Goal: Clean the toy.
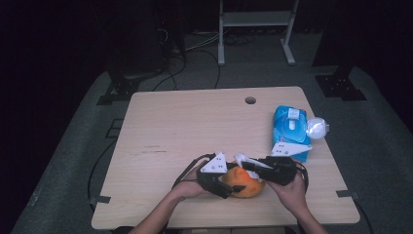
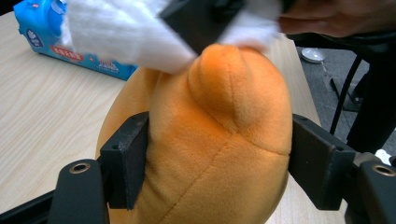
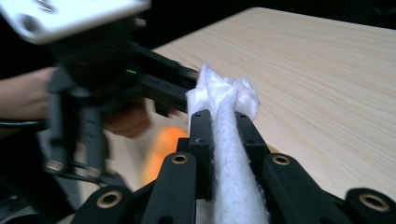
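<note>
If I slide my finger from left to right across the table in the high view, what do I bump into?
Left gripper → orange plush toy → right gripper pinching a white wipe → blue wipes pack → small clear lid at the table's right edge.

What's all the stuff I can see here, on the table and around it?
Plush toy: one, orange, near edge of the table, between the left claw's jaws.
Wipe: one, white, bunched, pinched in the right claw, touching the toy's top.
Wipes pack: one, blue, lying flat at the table's right side.
Round lid-like thing: one, whitish, right beside the pack; too small to identify.
Table: one, light wood, with a round hole near its far edge.
Metal frame: one, pale grey, on the floor beyond the table.
Cables: several, dark, on the grey floor.
Left claw: one, black, gripping the toy's sides.
Right claw: one, black, shut on the wipe.
Hands: two, entering from the bottom.
</note>
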Demonstrator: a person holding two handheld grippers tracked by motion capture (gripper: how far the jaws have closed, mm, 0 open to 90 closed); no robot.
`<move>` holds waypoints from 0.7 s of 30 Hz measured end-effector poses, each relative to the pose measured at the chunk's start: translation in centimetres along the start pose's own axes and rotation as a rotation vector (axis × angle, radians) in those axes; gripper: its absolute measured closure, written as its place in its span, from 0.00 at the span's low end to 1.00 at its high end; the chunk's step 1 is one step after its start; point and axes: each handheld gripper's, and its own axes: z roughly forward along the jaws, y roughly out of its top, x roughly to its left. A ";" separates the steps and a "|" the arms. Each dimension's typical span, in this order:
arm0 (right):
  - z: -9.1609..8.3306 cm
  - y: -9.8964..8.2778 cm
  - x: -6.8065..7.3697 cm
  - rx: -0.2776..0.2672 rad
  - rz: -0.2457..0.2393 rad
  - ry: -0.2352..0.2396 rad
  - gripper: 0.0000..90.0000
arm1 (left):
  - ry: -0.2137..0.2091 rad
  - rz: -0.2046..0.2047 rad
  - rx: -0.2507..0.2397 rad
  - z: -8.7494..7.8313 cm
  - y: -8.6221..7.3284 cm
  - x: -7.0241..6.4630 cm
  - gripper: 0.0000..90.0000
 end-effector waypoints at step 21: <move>-0.9 -1.0 -2.5 0.019 0.068 -0.039 0.88 | 0.022 0.012 0.007 -0.4 0.0 0.1 0.31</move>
